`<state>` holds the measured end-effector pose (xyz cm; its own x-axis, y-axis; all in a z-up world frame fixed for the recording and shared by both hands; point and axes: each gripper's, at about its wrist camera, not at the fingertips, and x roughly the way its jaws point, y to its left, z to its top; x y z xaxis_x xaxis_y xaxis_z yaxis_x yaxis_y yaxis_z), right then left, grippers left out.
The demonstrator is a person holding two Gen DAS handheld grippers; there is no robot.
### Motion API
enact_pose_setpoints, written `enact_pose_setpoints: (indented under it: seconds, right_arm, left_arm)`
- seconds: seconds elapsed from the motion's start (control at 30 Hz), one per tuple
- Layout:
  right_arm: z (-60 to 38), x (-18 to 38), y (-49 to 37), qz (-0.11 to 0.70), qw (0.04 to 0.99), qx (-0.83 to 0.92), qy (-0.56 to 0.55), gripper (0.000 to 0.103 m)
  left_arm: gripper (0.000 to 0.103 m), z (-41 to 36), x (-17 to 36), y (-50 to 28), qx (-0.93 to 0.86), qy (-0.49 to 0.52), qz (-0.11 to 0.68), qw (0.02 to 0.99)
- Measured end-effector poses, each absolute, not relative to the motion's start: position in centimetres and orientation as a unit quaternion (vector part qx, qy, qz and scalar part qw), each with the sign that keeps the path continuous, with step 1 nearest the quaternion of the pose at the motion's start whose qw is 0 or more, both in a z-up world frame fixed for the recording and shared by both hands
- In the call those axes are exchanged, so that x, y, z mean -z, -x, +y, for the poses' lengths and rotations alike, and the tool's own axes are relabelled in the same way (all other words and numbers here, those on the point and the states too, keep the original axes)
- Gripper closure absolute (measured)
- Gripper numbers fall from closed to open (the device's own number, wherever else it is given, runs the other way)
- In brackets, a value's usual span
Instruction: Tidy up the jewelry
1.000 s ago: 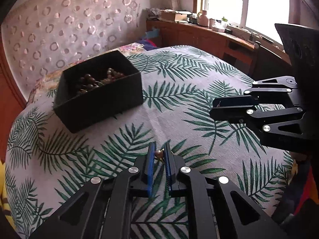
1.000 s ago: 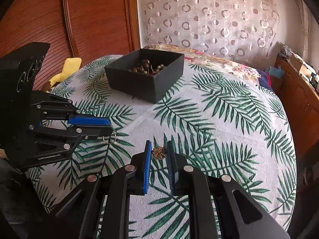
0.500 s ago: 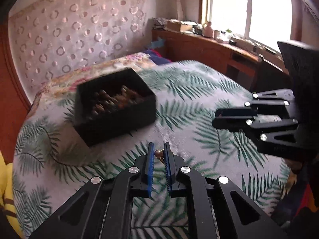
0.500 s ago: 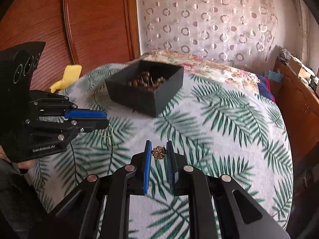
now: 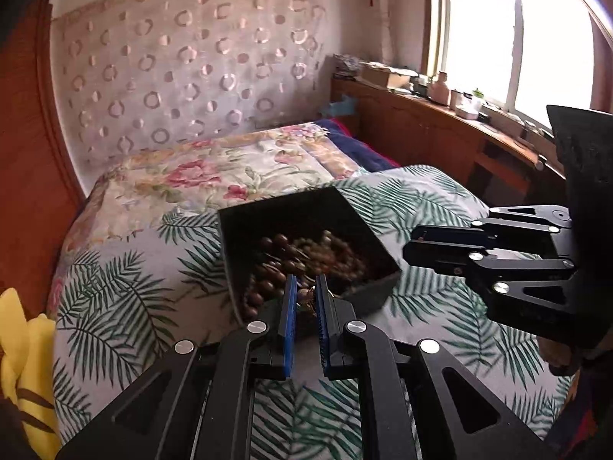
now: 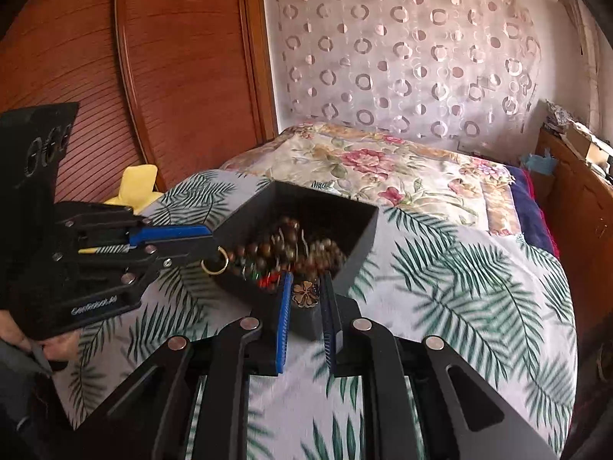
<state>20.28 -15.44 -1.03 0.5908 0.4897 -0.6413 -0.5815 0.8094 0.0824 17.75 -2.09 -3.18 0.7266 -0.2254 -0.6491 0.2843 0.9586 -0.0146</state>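
A black open box [image 5: 367, 230] [image 6: 362, 230] holding brown bead strings stands on the palm-leaf cloth. My left gripper [image 5: 305, 299] is shut on a small gold ring [image 6: 215, 262], held at the box's near rim; in the right wrist view the left gripper [image 6: 208, 247] comes in from the left. My right gripper [image 6: 305, 291] is shut on a brown flower-shaped piece [image 6: 305, 293], just in front of the box's near corner. In the left wrist view the right gripper [image 5: 412, 247] reaches in from the right beside the box.
The palm-leaf cloth [image 6: 459, 287] covers a rounded table. A floral bedspread [image 5: 230, 168] lies behind it. A yellow cloth [image 5: 23, 352] lies at the left edge. Wooden panelling [image 6: 172, 57] stands at left; a wooden sill with small items [image 5: 440, 92] is at right.
Both grippers have moved forward to the black box, each still holding its piece. The box now sits right at the fingertips in both views.
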Motion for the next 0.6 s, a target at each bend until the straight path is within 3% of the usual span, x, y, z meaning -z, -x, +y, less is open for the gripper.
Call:
enact_pose_setpoints:
  seconds: [0.4,0.6]
  right_arm:
    - [-13.7,2.5,-24.4,0.374,0.874,-0.308,0.044,0.085]
    - [-13.9,1.9,-24.4,0.369,0.875,-0.313,0.03,0.07]
  left_arm:
    - [0.094,-1.0,3.5,-20.5,0.115,-0.024,0.347,0.93]
    - [0.094,-0.7,3.3,-20.9,0.111,-0.015,0.344,0.932]
